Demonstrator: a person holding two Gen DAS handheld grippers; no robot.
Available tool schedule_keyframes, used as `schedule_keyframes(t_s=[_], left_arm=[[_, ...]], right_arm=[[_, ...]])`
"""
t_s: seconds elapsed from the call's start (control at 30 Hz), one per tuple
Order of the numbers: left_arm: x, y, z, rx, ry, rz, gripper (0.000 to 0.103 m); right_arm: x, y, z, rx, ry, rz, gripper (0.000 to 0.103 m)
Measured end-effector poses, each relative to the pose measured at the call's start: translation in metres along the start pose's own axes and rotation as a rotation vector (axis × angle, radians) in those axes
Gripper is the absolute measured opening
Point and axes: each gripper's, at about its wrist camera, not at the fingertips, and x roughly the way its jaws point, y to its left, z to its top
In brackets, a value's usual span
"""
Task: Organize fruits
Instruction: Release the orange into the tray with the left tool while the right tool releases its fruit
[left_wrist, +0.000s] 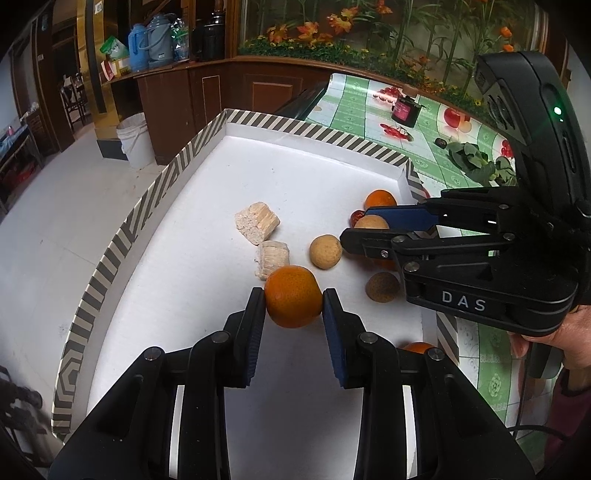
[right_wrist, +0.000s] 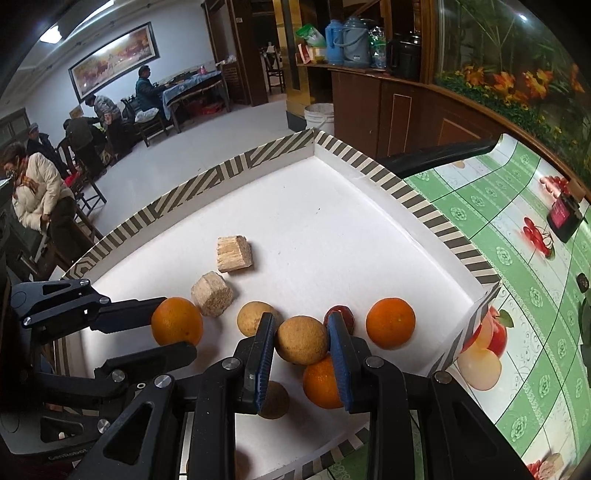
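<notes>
Step in hand: I am sorting fruit inside the striped tray (left_wrist: 110, 258), and by my judgement I am mid-pick with both tongs at once, each closed on one fruit that has not yet gone to its own group.
Left tongs (left_wrist: 293, 299): narrowed around an orange (left_wrist: 291, 295); both pads touch its sides, so I am holding it just above or on the white tray floor, near the tray's front left part.
Beside that orange: two pale wood-like blocks (left_wrist: 258, 221) lie just behind it; they are not fruit, and I leave them alone.
Middle of the tray: a loose tan round fruit (right_wrist: 255, 317) sits between my two tongs, and a darker brown one (left_wrist: 382, 287) lies nearer me.
Right tongs (right_wrist: 301, 339): narrowed on a second tan round fruit (right_wrist: 303, 339); the blue pads press on both its sides, so it is gripped.
Under and behind the right tongs: another orange (right_wrist: 321, 380) lies just below the held fruit, a small red fruit (right_wrist: 341, 314) just behind the right pad, and a further orange (right_wrist: 389, 323) near the tray's right wall.
Next move, as I judge it: carry each fruit to its own kind, oranges together and tan fruits together, lifting clear first so I do not knock the crowded cluster on the right.
Risk: the round fruits may roll if nudged.
</notes>
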Motion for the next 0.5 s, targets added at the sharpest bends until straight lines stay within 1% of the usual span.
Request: schedule_keyframes(t_s=[0.23,0.43,0.5], left_arm=[[0.002,0.0,0.0,-0.001,0.015,0.019,0.031],[0.003,-0.001,-0.001,-0.003,0.024,0.024,0.031],[0.004,-0.003,-0.001,0.006,0.025,0.038,0.035]], right_arm=[[-0.002,-0.003,-0.003,0.03,-0.012,0.019,0.028],[-0.009,-0.006,-0.007,0.043,-0.022,0.007,0.028],[-0.012,-0.006,-0.008,0.049,-0.03,0.007,0.028]])
